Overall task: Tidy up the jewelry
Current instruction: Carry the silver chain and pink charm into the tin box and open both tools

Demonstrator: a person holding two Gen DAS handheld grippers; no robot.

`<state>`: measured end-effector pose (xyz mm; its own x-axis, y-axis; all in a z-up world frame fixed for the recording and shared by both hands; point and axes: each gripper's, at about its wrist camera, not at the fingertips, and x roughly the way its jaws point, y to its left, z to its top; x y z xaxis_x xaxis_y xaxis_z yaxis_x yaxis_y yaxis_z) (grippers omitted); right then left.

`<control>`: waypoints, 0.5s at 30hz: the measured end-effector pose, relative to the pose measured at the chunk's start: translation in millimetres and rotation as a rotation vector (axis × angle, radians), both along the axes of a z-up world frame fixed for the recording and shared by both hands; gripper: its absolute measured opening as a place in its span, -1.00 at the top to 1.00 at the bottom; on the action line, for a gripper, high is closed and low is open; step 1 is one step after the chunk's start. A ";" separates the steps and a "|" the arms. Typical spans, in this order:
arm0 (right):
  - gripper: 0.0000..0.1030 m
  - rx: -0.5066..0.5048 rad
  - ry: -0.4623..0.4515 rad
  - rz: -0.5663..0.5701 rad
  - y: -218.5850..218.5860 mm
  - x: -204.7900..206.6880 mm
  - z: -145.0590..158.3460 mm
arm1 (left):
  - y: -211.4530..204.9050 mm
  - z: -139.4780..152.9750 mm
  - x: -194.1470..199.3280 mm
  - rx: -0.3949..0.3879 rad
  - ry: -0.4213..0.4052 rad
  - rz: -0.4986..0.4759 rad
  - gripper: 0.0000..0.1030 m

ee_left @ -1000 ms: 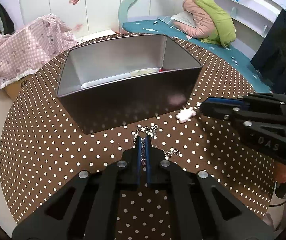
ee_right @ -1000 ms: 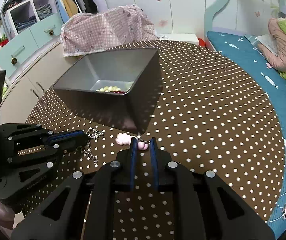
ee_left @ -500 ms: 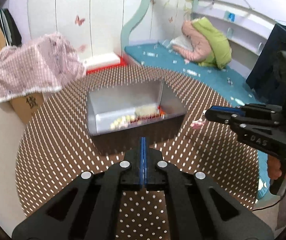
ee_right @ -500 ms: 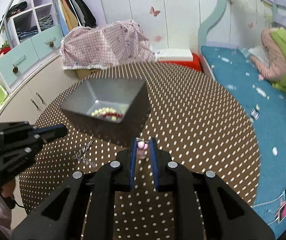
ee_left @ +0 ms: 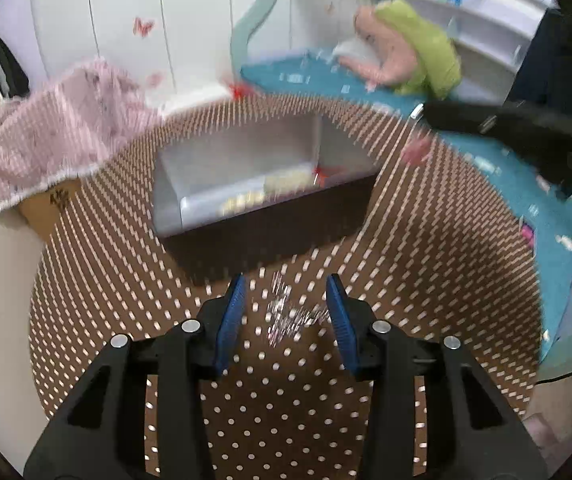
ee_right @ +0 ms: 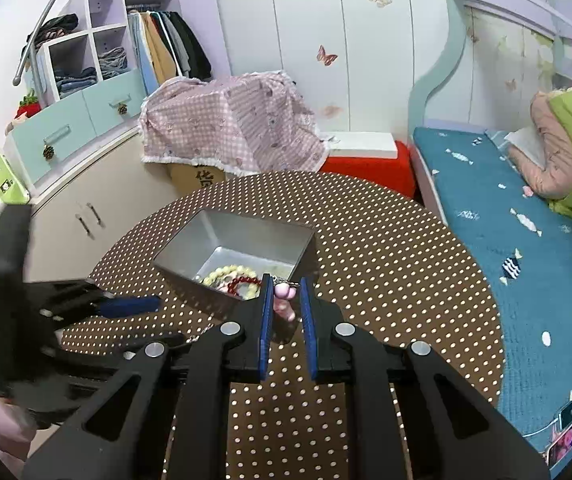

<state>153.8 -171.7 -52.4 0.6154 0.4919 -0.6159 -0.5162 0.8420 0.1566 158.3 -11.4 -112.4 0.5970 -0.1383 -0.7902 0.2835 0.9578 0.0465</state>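
A silver chain (ee_left: 286, 314), blurred, lies on the dotted tablecloth in front of the grey metal box (ee_left: 238, 156). My left gripper (ee_left: 286, 280) hangs above it with its jaws opening; the chain shows in the gap between them, untouched by the pads. My right gripper (ee_right: 285, 280) is shut on a pink charm piece (ee_right: 284, 292) and holds it just over the box's near right corner (ee_right: 246, 232). Cream and red bead bracelets (ee_right: 234, 276) rest inside the box. From the left wrist view, the right gripper (ee_left: 421, 111) is at the upper right, and the pink charm (ee_left: 415, 154) dangles under it.
The round table (ee_right: 405, 264) wears a brown cloth with white dots. A blue bed (ee_right: 525, 216) runs along its right side. Behind the table stand a pink-checked covered carton (ee_right: 230, 128) and cabinets (ee_right: 70, 216) at the left. The left gripper (ee_right: 130, 304) sits low at the left.
The left gripper, shut at the silver chain a second ago, rose without it and has now spread its jaws. The right gripper lifted the pink charm off the table, up beside the box.
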 end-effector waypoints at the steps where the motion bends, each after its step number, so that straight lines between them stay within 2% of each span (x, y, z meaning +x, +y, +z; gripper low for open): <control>1: 0.76 0.001 0.006 0.001 0.0 0.7 -1.0 | 0.7 -9.0 5.1 0.016 0.031 0.018 0.18; 2: 0.76 0.002 0.013 0.002 -0.2 0.9 -2.8 | 3.2 -15.1 8.5 0.024 0.051 0.033 0.20; 3: 0.76 0.001 0.017 0.001 -1.3 0.4 -4.1 | 5.3 -21.7 11.6 0.026 0.075 0.047 0.36; 5: 0.76 0.001 0.027 -0.004 -2.4 0.8 -7.0 | 8.4 -23.5 13.1 -0.011 0.084 0.044 0.57; 6: 0.76 0.004 0.033 -0.005 -3.0 1.4 -8.1 | 7.8 -23.3 13.8 -0.011 0.085 0.048 0.76; 9: 0.76 0.008 0.046 -0.012 -4.4 2.1 -11.6 | 9.0 -23.8 15.6 -0.007 0.078 0.062 0.80; 11: 0.76 0.011 0.050 -0.010 -5.6 2.3 -12.3 | 12.4 -21.0 15.8 -0.035 0.072 0.065 0.93; 13: 0.76 0.012 0.052 -0.010 -6.1 2.2 -12.1 | 15.9 -14.4 14.5 -0.069 0.064 0.064 0.92; 15: 0.76 0.014 0.048 -0.009 -6.4 2.1 -10.5 | 16.3 -5.1 9.6 -0.065 0.031 0.066 0.92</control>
